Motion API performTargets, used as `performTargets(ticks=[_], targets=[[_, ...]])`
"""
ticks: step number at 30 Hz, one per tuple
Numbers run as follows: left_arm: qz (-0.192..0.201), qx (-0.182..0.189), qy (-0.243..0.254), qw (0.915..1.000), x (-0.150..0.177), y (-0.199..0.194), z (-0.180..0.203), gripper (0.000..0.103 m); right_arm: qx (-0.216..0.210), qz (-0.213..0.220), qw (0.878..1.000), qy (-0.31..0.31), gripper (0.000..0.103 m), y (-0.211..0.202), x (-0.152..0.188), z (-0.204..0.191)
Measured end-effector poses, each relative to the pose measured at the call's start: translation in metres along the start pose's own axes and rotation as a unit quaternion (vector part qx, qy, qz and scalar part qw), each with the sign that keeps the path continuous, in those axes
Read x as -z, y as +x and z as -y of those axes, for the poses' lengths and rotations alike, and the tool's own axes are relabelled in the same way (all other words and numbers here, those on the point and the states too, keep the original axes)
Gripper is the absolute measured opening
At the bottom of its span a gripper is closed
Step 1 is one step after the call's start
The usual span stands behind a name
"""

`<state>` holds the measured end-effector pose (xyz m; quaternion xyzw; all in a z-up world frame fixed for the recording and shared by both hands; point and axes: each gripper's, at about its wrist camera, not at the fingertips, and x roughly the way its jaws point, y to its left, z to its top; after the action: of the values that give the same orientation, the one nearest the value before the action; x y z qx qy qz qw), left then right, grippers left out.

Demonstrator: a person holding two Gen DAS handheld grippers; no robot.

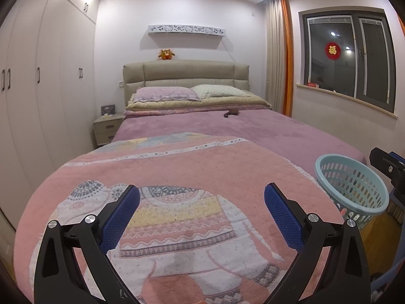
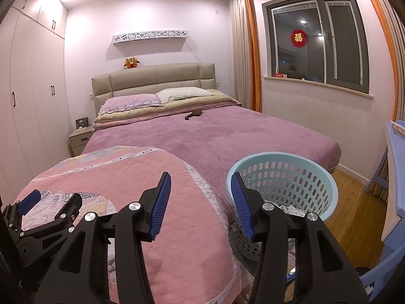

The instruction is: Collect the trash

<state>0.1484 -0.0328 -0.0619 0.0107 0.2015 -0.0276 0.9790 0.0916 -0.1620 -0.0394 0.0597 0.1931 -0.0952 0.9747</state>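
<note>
Just right of the open right tool (image 2: 201, 197) stands the basket (image 2: 326, 177).

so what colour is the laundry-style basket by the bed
Light blue basket, clearest in the right wrist view.

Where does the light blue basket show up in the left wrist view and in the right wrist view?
Left wrist view: the light blue basket sits at the right edge, beside the bed's foot, right of the open left hand-held gripper.
Right wrist view: lower centre-right, on the floor, partly behind the open right hand-held gripper.
Shared landmark: the pink elephant blanket, left of the basket in both.
</note>
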Motion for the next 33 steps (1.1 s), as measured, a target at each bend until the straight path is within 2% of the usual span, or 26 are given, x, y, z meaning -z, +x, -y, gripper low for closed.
performTargets(ticks=[33], targets=[[-0.001, 0.001, -0.001, 1.0000, 0.000, 0.000, 0.000, 0.096, -0.009, -0.019, 1.000, 0.004, 0.046, 0.011, 0.003, 0.004]])
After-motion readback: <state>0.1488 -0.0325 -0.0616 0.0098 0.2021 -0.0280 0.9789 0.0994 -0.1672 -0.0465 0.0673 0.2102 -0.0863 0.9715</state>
